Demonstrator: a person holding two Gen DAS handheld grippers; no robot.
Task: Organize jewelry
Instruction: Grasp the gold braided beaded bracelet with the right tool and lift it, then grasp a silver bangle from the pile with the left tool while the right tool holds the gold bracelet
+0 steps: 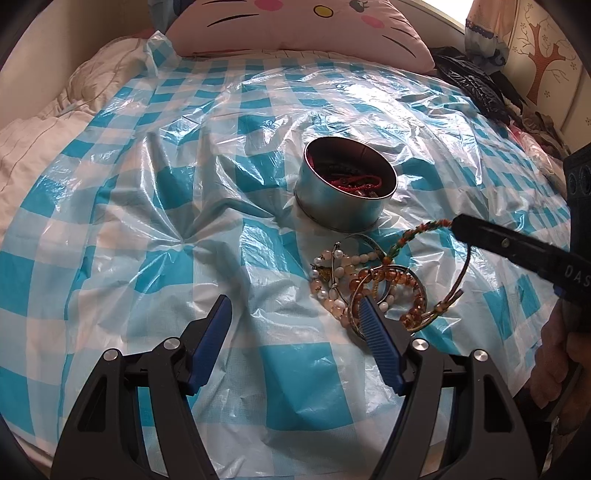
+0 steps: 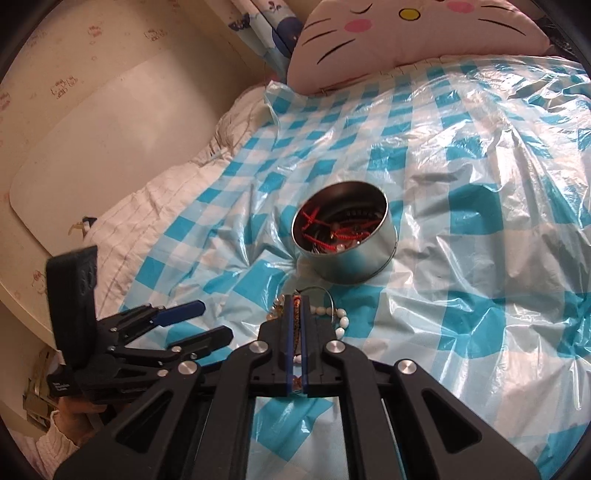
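Note:
A round metal tin (image 1: 343,195) stands on the blue-checked plastic sheet and holds red cords and dark pieces; it also shows in the right wrist view (image 2: 354,254). A pile of bead bracelets and bangles (image 1: 369,284) lies just in front of it. My right gripper (image 1: 456,223) is shut on a braided orange-green bracelet (image 1: 421,230), lifted above the pile; in its own view the braid (image 2: 295,314) sits between the closed pads. My left gripper (image 1: 295,328) is open and empty, low over the sheet, its right finger at the pile's edge. It also shows in the right wrist view (image 2: 199,321).
The checked plastic sheet (image 1: 184,184) covers a bed. A pink cat-face pillow (image 1: 295,29) lies at the far end. Dark clothes (image 1: 476,85) are heaped at the far right. A white quilt (image 1: 44,122) bunches along the left side.

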